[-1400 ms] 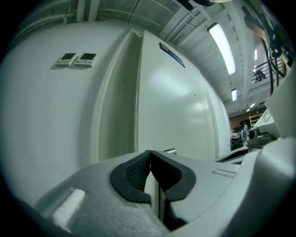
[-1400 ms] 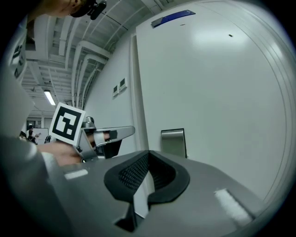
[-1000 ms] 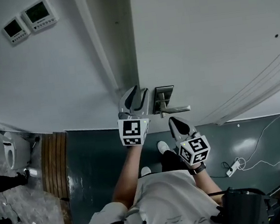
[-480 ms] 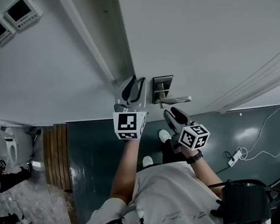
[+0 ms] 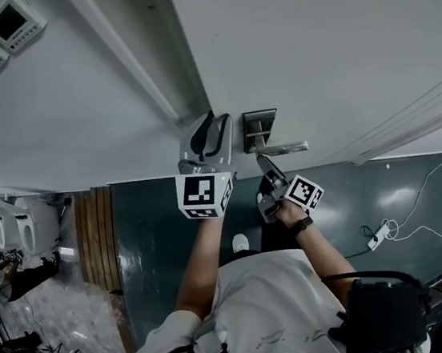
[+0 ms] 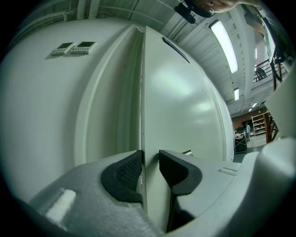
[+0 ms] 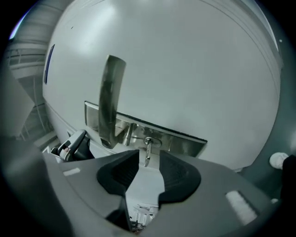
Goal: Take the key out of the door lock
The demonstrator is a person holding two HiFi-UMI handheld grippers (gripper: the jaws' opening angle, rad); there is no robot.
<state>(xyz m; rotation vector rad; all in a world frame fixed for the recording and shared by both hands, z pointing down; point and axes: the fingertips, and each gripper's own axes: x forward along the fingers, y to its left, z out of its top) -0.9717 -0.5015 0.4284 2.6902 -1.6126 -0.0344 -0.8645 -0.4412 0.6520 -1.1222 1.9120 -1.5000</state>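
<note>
The right gripper (image 7: 149, 163) has rolled over and dropped below the handle (image 7: 110, 99). Its jaws, just now narrowing, stand released either side of the key (image 7: 147, 152), which hangs in the lock (image 7: 149, 140). The left gripper (image 6: 150, 163) has its jaws clenched on the door (image 6: 185, 97), at its edge.

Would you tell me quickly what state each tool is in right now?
Left tool: closed on the door edge.
Right tool: open, just been closing, key between its tips, ungripped.

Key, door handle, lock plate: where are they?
key (image 7: 147, 154), right gripper view, on its protruding head.
door handle (image 7: 111, 99), right gripper view, middle of the lever.
lock plate (image 7: 183, 141), right gripper view, bare metal right of the key.
</note>
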